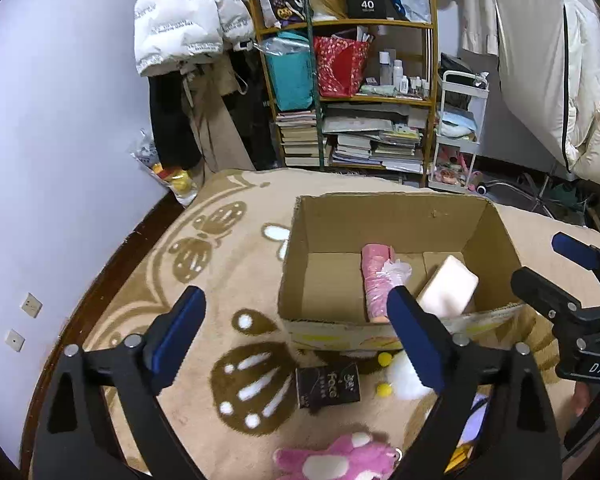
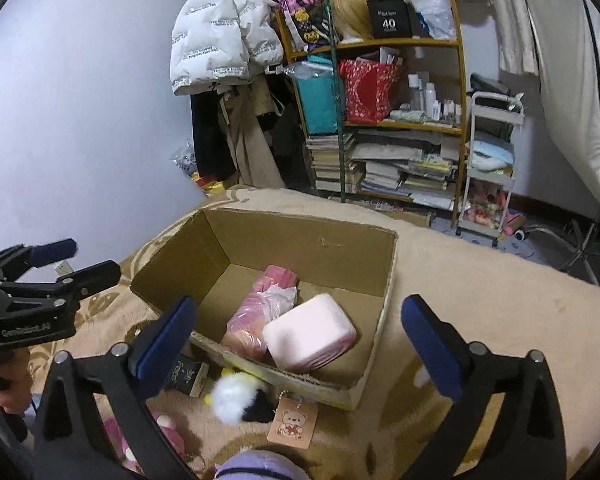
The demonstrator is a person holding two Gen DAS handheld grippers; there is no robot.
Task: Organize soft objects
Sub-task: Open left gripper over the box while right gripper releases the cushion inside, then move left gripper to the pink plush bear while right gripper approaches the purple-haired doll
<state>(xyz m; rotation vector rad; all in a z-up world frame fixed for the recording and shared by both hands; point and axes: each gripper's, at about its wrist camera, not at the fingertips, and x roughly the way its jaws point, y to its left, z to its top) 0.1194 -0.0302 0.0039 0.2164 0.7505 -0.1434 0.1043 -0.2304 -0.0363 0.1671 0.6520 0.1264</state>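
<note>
both grippers, left gripper (image 1: 296, 320) and right gripper (image 2: 298, 328), hang with fingers spread, holding nothing. the cardboard box (image 2: 384, 280) sits mid-frame; the white fluffy toy (image 2: 230, 394) lies bottom-centre, below the right gripper's fingers, likely nearer.

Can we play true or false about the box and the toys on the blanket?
1. The cardboard box is empty. False: a pink pack and a pink bagged roll lie inside.
2. Both grippers are open and hold nothing. True: the left gripper and right gripper hold nothing.
3. The pink plush toy is in the box. False: it lies on the blanket, outside.
4. A black-and-white fluffy toy lies in front of the box. True.
5. The box has a closed lid. False: its top is open.
</note>
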